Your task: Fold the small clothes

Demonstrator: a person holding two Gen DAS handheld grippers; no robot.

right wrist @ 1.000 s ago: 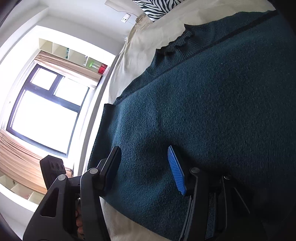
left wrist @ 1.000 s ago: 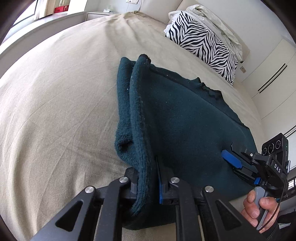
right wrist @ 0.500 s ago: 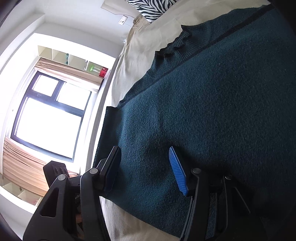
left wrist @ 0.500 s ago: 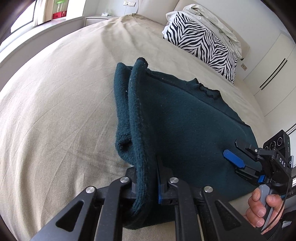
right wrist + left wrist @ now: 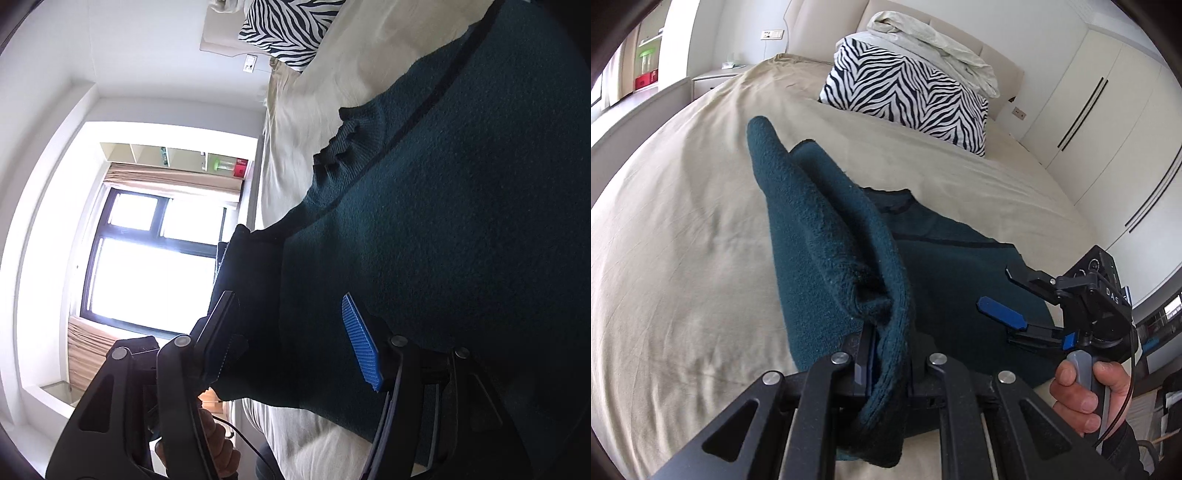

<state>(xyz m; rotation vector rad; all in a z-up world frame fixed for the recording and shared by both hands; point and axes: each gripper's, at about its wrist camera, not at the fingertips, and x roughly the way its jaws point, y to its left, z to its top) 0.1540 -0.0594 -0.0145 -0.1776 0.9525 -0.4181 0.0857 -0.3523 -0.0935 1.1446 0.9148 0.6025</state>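
Sweater (image 5: 827, 236), dark teal knit, lay on the beige bed (image 5: 683, 221), its side edge lifted by the left tool (image 5: 886, 354), whose jaws were clamped on that edge. The right tool (image 5: 295, 332) hovered at 4 o'clock, jaws spread and empty. Judged barely begun: first fold under way, remaining folds left. Only the right view showed the window (image 5: 155, 258).
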